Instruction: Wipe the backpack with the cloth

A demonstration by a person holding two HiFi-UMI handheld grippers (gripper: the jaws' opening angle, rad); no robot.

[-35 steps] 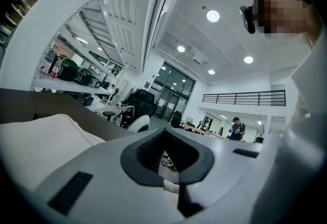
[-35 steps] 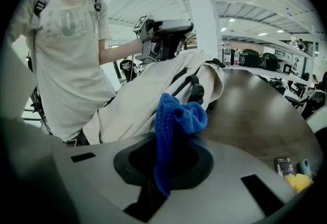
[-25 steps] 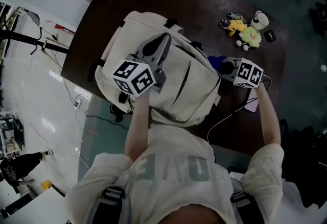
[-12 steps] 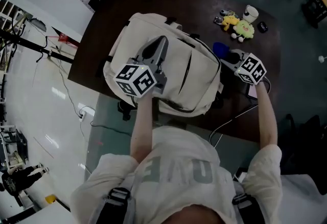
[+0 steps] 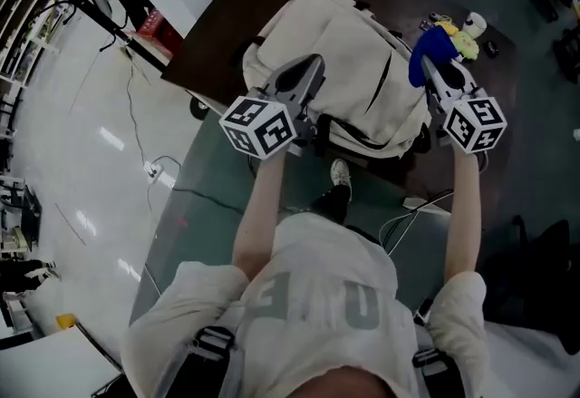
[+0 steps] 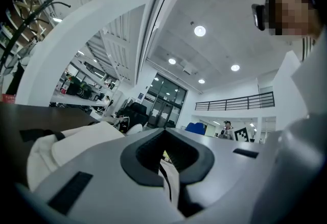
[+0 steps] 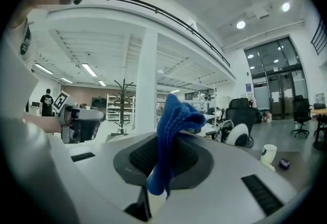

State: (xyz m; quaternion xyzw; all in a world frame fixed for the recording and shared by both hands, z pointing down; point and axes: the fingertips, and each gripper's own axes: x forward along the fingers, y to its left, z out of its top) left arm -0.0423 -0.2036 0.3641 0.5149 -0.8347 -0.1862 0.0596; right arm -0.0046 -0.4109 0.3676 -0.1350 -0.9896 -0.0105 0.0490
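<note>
The blue cloth is clamped in the right gripper, bunched up and standing above the jaw tips; in the right gripper view it is seen squeezed between the dark pads. The cream backpack is laid on the dark table, its long axis running roughly from 11 o'clock to 5 o'clock in the head view.

From the cloth, the backpack is found at about 9 o'clock, its right flank just beside the cloth, so the right gripper is judged the nearer tool for the wipe. A short sweep toward 9 or 10 o'clock would be called for, across the bag's short side.

The left gripper is held over the bag's left portion, at about 8 o'clock from its centre. Its jaws are drawn together, only a pale sliver being seen in the slit; no grasp can be confirmed.

Small yellow toys are noted at 1 o'clock from the bag, apart from the wiping path.
</note>
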